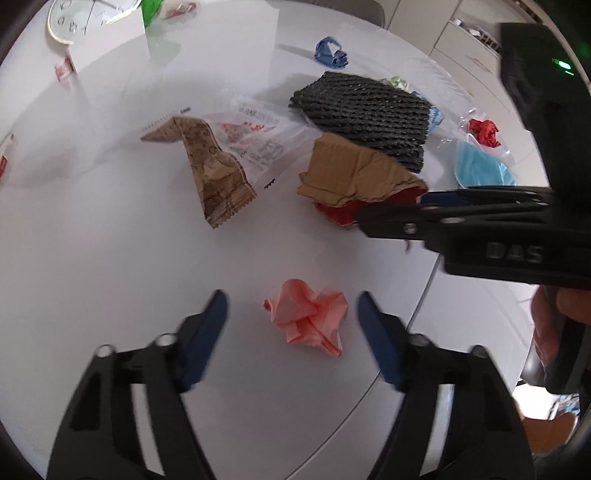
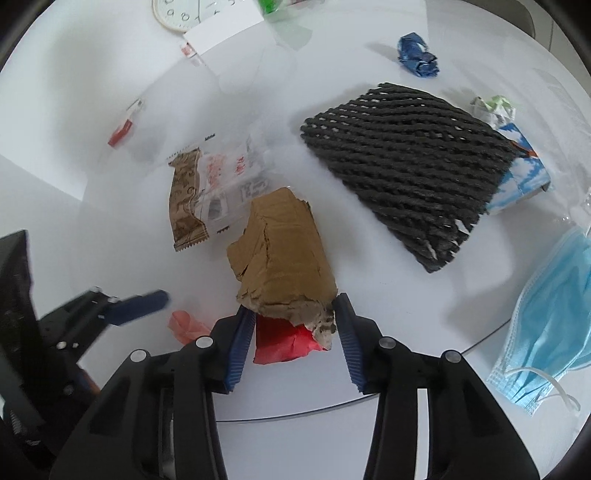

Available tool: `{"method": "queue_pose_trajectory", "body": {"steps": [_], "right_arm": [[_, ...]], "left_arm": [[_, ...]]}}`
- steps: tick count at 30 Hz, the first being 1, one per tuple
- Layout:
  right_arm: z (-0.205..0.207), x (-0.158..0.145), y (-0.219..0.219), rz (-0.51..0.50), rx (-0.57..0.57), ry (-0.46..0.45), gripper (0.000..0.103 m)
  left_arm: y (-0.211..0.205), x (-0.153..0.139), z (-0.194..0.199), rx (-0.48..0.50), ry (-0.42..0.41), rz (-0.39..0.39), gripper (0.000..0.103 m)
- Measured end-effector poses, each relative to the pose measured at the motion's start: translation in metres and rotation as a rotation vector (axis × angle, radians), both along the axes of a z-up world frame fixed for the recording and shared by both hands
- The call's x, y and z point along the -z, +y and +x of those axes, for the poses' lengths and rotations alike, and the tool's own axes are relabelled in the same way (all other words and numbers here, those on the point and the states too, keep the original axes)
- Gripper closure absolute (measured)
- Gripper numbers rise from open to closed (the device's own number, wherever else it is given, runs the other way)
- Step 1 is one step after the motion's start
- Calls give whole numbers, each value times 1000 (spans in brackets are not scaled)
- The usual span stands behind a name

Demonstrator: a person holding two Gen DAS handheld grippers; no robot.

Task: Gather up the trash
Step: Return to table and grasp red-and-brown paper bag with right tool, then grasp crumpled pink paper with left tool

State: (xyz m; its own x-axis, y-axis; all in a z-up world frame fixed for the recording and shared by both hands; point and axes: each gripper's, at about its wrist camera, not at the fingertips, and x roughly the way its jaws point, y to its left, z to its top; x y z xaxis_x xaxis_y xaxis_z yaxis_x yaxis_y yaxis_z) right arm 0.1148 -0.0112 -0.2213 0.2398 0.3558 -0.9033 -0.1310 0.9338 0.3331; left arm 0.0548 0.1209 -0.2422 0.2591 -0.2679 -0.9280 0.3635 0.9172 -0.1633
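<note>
Two handheld grippers close in on litter across a white table (image 1: 110, 258), where nearly everything remains to be collected. The left gripper (image 1: 291, 314), jaws spread wide, straddles a pink wad (image 1: 308, 317) without touching it. The right gripper (image 2: 295, 317), also parted, brackets the near edge of a torn cardboard (image 2: 284, 254) piece lying over red paper (image 2: 284, 343); whether its pads touch the cardboard is unclear. Untouched beyond lie a brown wrapper (image 1: 214, 173), black mesh (image 2: 406, 166), a blue wad (image 2: 417, 55) and a clock (image 2: 177, 13). Only the right wrist view shows the whole face mask (image 2: 546, 314) and a blue-and-white packet (image 2: 521, 173); only the left shows a small red wad (image 1: 485, 133) at the far right. No bin appears in either view.
</note>
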Motion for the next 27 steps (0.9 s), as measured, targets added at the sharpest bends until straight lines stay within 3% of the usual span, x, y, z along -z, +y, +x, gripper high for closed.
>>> {"method": "queue_pose_trajectory", "body": {"steps": [3,8,22,27], "right_arm": [[-3,-2,-8,15,16,-6,59],[-8,-5,-17,28,28,-12,59],[-38,-9,-42,128,96,-15,59],[-63,-20,-65,154,138,-28,59]], "left_arm": [[-1,2,1,-13,-5,-10,60],[-3,0,1,0,-10,-5,63],[13,-32,-19,-43,-37,-30,64],[-5,-47,-25,2,-57,-39,64]]}}
